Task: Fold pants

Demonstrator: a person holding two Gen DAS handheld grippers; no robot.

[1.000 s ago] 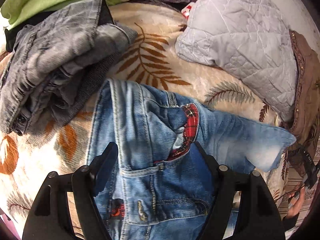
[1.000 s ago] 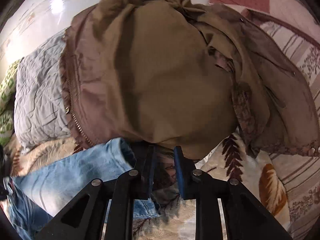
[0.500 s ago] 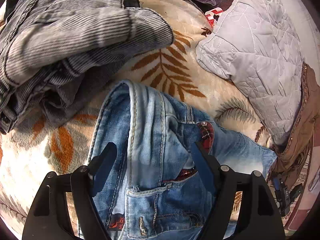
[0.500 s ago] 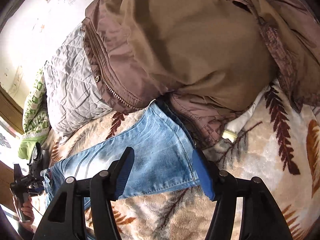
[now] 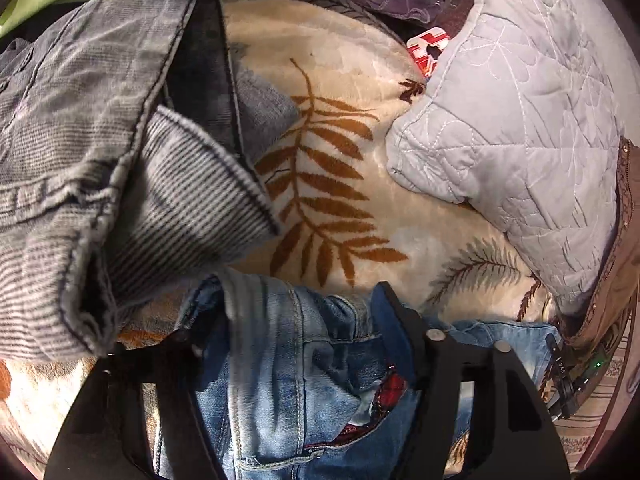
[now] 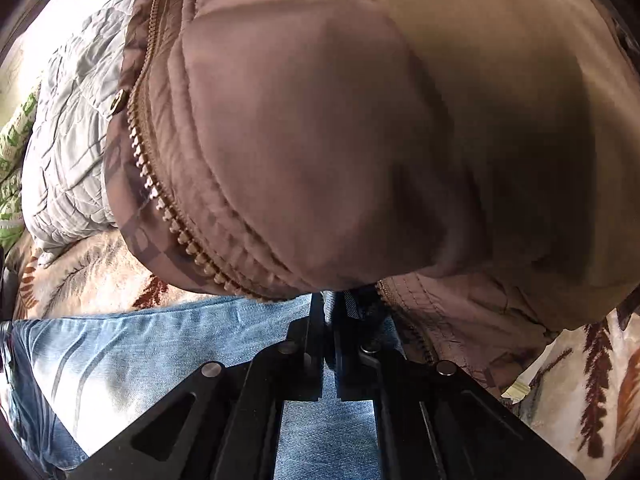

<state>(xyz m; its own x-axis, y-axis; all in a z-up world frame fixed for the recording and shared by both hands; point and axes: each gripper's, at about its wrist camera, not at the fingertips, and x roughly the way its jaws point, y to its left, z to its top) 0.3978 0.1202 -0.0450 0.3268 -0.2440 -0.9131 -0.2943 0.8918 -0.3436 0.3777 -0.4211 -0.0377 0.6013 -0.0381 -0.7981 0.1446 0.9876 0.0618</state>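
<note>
Nearest in the left wrist view, the left claw (image 5: pixel 296 320) straddles the waistband end of the blue jeans (image 5: pixel 280 380); its jaws have just been narrowing and now bunch the denim between them, pinching it. The jeans lie on a cream leaf-print blanket (image 5: pixel 352 92), long axis running from the waistband toward the hem at the right. There the right claw (image 6: pixel 329 304) is pressed together on the hem, tight against a brown zip jacket (image 6: pixel 360 120). No writing on the jeans is readable. Past the waistband, open blanket lies between grey corduroy pants (image 5: pixel 100 160) and a quilted grey cushion (image 5: pixel 520 128).
</note>
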